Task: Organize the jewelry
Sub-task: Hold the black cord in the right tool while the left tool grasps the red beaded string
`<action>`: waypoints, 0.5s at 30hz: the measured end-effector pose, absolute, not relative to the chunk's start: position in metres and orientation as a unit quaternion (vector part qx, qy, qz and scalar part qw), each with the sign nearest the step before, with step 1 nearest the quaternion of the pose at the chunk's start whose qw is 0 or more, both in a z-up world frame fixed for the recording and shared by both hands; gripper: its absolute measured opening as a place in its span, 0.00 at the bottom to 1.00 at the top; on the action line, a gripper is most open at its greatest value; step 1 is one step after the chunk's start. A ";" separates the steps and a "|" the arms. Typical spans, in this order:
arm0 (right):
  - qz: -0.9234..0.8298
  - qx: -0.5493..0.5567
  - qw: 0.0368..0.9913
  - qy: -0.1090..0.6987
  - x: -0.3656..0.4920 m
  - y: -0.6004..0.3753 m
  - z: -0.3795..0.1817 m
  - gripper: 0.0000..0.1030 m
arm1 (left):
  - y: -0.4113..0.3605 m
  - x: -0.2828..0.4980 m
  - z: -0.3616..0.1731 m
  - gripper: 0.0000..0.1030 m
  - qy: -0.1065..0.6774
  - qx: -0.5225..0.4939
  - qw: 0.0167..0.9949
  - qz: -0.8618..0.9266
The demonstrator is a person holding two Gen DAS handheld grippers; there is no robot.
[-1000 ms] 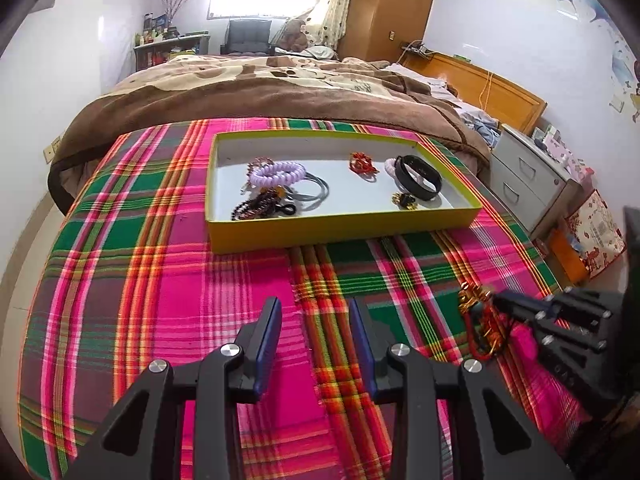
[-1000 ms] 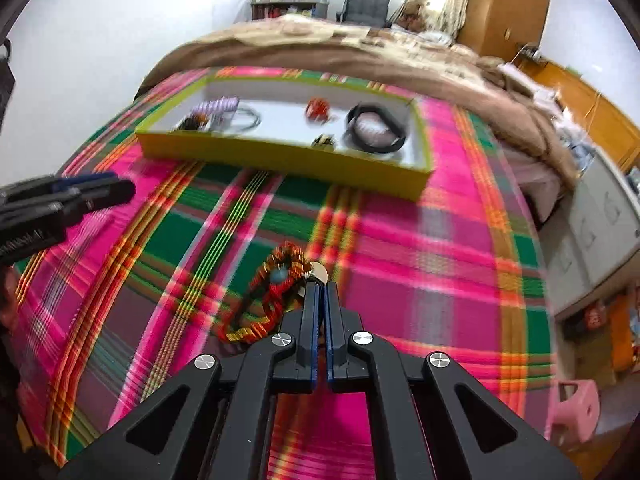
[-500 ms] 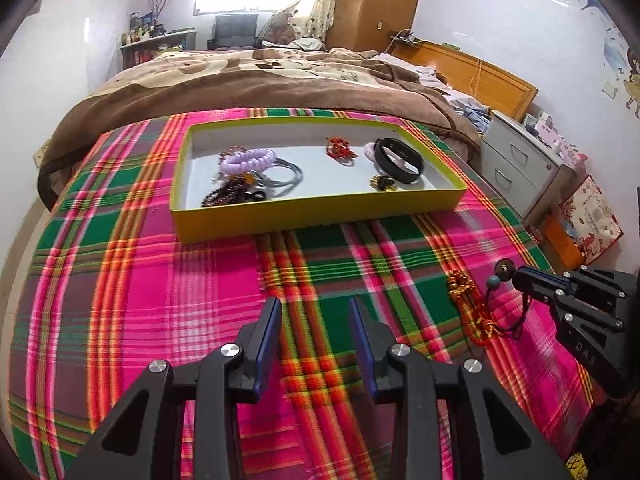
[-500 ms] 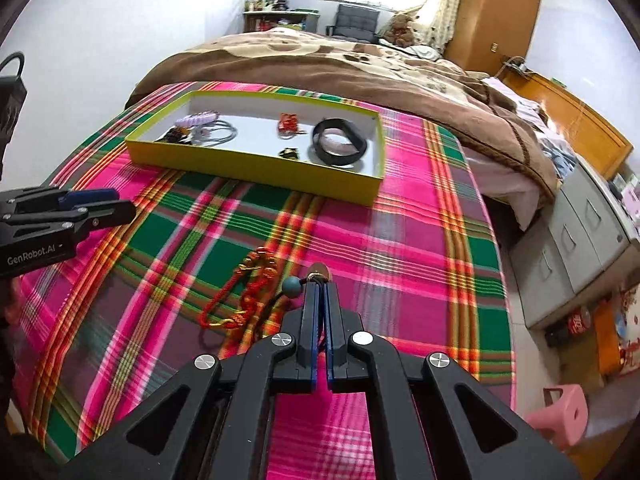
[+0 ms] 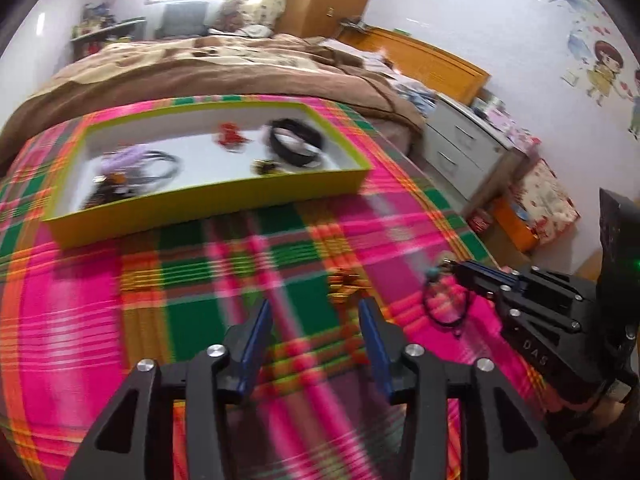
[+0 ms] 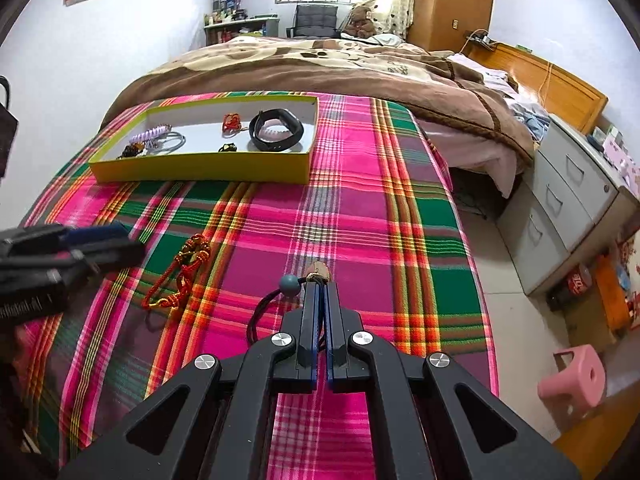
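Note:
My right gripper (image 6: pixel 320 286) is shut on a black cord bracelet (image 6: pixel 260 312) that carries a blue bead (image 6: pixel 290 285) and a wooden bead (image 6: pixel 318 270); its loop hangs just over the plaid cloth. A red knotted cord (image 6: pixel 188 264) lies on the cloth to its left. My left gripper (image 5: pixel 314 314) hovers just short of that red cord (image 5: pixel 346 286); its jaws are opening and nothing is between them. Farther back stands the yellow tray (image 6: pixel 200 170), holding a black band (image 6: pixel 276 128), a purple coil tie (image 6: pixel 152 134) and small red pieces (image 6: pixel 231 120).
The plaid cloth (image 6: pixel 360 220) covers the foot of a bed, which drops off at the right. A brown blanket (image 6: pixel 320 68) lies behind the tray. Grey drawers (image 6: pixel 568 200) and a pink stool (image 6: pixel 576 376) stand on the floor at the right.
My left gripper has swung right toward the red cord and its jaws have widened. My right gripper has drawn the black bracelet away from the red cord, which stays on the cloth.

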State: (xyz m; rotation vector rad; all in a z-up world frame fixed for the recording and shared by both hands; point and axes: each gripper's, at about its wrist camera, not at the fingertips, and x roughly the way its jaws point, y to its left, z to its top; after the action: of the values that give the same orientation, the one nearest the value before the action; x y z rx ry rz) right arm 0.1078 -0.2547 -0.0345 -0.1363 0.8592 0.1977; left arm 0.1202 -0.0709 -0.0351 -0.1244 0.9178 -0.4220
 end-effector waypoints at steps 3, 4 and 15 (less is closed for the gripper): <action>0.097 -0.061 0.903 0.414 0.106 -0.259 -0.035 0.02 | -0.087 0.123 -0.039 0.44 0.446 -0.055 0.871 -0.200; 0.097 -0.059 0.903 0.415 0.106 -0.260 -0.036 0.02 | -0.089 0.124 -0.039 0.44 0.448 -0.056 0.869 -0.201; 0.105 -0.043 0.905 0.411 0.104 -0.269 -0.037 0.02 | -0.116 0.118 -0.045 0.42 0.439 0.030 0.884 -0.160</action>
State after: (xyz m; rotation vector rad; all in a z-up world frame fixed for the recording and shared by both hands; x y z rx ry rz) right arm 0.1044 -0.2689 -0.0368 -0.0893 0.8492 0.2160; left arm 0.1184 -0.1155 -0.0453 0.0627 0.9139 -0.3333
